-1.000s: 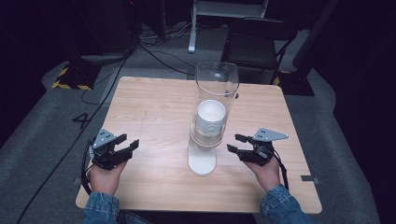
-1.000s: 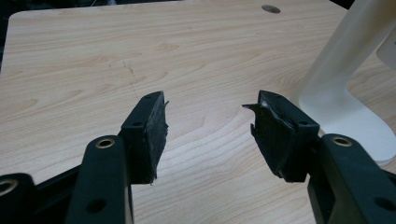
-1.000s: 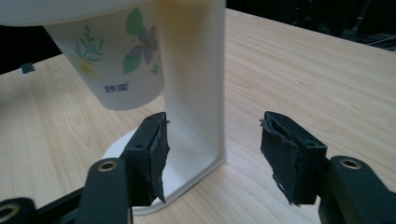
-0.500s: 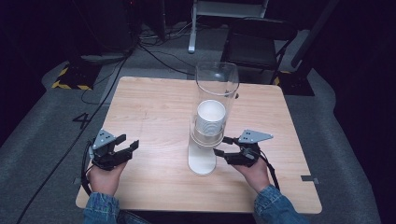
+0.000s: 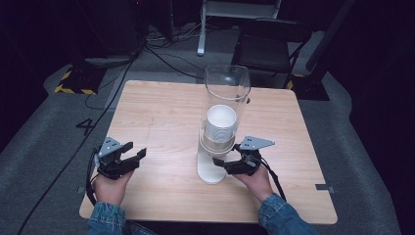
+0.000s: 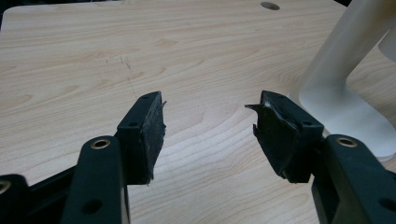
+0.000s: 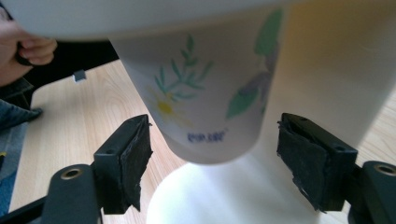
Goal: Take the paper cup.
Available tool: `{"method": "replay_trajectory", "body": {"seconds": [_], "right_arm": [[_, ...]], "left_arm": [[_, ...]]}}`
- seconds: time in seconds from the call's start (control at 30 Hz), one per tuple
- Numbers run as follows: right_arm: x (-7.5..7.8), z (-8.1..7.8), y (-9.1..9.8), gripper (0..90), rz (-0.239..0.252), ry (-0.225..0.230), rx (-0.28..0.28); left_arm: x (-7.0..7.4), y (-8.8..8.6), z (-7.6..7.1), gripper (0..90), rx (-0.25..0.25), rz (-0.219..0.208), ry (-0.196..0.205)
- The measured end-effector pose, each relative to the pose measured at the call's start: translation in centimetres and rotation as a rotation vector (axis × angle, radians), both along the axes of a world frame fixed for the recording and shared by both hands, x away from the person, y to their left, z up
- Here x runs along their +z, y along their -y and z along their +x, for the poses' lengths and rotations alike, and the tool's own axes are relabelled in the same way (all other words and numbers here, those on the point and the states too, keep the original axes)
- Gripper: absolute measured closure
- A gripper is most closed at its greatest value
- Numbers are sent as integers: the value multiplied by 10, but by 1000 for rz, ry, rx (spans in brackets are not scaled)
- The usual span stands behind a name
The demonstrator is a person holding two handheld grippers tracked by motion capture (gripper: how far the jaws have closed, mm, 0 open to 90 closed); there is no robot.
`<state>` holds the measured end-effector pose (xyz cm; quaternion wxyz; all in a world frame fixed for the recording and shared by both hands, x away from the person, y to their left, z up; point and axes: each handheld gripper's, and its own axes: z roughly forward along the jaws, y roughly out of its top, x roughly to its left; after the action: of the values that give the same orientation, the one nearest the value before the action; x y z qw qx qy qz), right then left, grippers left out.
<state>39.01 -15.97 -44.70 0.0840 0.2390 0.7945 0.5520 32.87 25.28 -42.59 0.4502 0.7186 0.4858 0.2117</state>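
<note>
A cup dispenser, a clear tube (image 5: 227,88) on a white stand (image 5: 211,169), rises mid-table with a stack of white paper cups (image 5: 220,125) inside. My right gripper (image 5: 226,164) is open at the stand's right side, its jaws pointing left under the tube. In the right gripper view the lowest cup (image 7: 196,98), printed with green leaves and a yellow flower, hangs between and just beyond my open jaws without touching them. My left gripper (image 5: 132,157) is open near the table's front left, holding nothing. The left gripper view has the stand's foot (image 6: 345,112) at the right.
The wooden table (image 5: 161,112) carries the dispenser alone. A small round hole (image 6: 270,5) is set in its far part. Beyond the table are a dark folding chair (image 5: 266,49), floor cables (image 5: 166,54) and yellow-black hazard tape (image 5: 73,81).
My right gripper has moved left, from well right of the dispenser to right beside its stand, below the cups. The left gripper has stayed put.
</note>
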Motion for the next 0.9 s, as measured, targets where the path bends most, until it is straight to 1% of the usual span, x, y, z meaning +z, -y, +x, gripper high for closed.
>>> {"method": "replay_trajectory", "body": {"seconds": [0.03,0.1,0.2,0.27,0.3,0.33,0.37,0.5,0.63,0.8,0.9], "right_arm": [[0,0,0,261,0,0,0],[0,1,-3,258,25,12,4],[-1,3,-7,262,45,13,9],[-2,3,-9,262,67,16,11],[-2,3,-9,262,67,16,11],[-2,4,-11,265,77,30,12],[-2,4,-11,265,77,30,12],[-3,4,-15,284,89,71,3],[-4,6,-17,302,100,78,1],[-3,6,-17,323,91,103,9],[-3,6,-16,327,88,106,12]], "left_arm": [[0,0,0,421,0,0,0],[0,0,-1,421,2,0,2],[-1,-1,-2,417,4,-4,1],[-1,-2,-2,416,9,-3,5],[-1,-2,-2,416,9,-3,5],[-2,-3,-4,416,9,-5,-1],[-2,-3,-4,415,9,-5,-1],[-3,-5,-5,415,12,-3,0],[-3,-6,-6,415,16,-3,1],[-4,-6,-7,415,19,-6,0],[-4,-7,-7,415,19,-6,1]]}}
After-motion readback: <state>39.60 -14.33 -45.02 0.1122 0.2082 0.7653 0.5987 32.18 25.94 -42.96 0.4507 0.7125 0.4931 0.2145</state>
